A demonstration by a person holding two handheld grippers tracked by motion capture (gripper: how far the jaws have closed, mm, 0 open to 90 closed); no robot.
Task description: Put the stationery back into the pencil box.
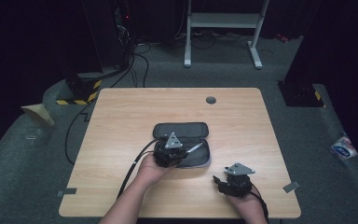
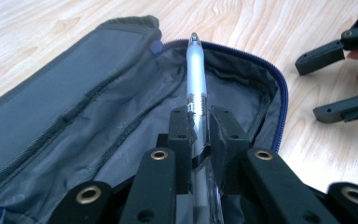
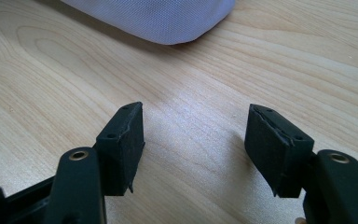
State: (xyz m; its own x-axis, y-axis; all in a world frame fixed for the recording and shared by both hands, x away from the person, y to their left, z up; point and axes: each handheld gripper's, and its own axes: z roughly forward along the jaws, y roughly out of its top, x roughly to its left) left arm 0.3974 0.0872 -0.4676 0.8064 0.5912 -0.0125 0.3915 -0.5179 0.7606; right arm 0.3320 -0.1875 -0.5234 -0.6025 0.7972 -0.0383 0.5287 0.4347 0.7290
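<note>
Left tongs are pinched on a pen, w/ the pads gripping its clear lower barrel. In the left gripper view the pen's long axis runs straight up the frame, in line w/ the tongs, tip pointing toward the top centre. It hangs over the grey lining of an open pencil case, tip near the case's far zipper edge; can't tell if it touches the fabric.

In the high view the left tongs sit at frame centre over the case, which lies long-ways across the bench, lid flap folded back toward the top.

Right tongs are spread w/ nothing between them, just bare wood below; a corner of the case shows at the top of that view. In the high view they rest low right, apart from the case.

Left hand is the nearer one. Judging by this, the next move is a lay-down: pen likely needs turning along the case's length before release.
</note>
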